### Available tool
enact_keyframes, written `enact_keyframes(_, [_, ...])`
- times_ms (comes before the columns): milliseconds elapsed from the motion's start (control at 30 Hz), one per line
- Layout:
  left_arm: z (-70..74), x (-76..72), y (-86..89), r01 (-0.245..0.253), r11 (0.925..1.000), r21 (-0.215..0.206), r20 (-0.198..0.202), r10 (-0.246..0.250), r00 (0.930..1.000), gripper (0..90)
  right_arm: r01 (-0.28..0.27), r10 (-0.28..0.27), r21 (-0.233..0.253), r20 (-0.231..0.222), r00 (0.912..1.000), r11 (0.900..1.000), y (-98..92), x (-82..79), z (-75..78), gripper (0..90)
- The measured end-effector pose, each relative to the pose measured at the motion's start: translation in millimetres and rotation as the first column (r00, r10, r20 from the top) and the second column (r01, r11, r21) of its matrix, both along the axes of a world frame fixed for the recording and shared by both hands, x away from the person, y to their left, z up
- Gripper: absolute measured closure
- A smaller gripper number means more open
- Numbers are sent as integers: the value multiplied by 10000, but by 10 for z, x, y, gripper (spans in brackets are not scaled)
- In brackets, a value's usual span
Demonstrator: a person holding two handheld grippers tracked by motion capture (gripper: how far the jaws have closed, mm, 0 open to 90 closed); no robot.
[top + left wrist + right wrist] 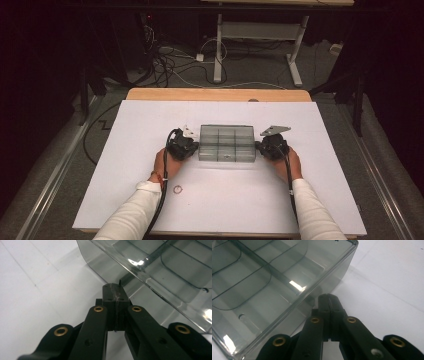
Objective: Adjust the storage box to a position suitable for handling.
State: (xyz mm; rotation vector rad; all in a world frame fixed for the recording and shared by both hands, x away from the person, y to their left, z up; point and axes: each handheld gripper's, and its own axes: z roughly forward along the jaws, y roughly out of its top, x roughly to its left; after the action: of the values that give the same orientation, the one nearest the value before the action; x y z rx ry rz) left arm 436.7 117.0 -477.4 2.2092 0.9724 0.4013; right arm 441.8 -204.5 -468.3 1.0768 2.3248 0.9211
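Pressing inward with jaws fully closed and gripping nothing, the left gripper (116,293) and right gripper (329,302) bear against the left and right end walls of the compartment box (227,143), mid-table on the white sheet (310,195). Judged light, rigid, slippery and crack-prone; hold at the end walls, low. Contents are indistinct through smoky plastic; exact contact is unclear.
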Motion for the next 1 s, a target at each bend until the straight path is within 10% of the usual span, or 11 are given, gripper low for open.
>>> enact_keyframes(533, [-25, -430, 251, 368, 9993, 43, 219, -369, 9991, 881, -553, 552, 85, 37, 9985, 9984, 204, -348, -9, 900])
enact_keyframes(1000, [-41, -489, 330, 376, 9993, -22, 316, -375, 9988, 880, -851, 849, -147, -97, 9963, 9963, 272, -464, -29, 900])
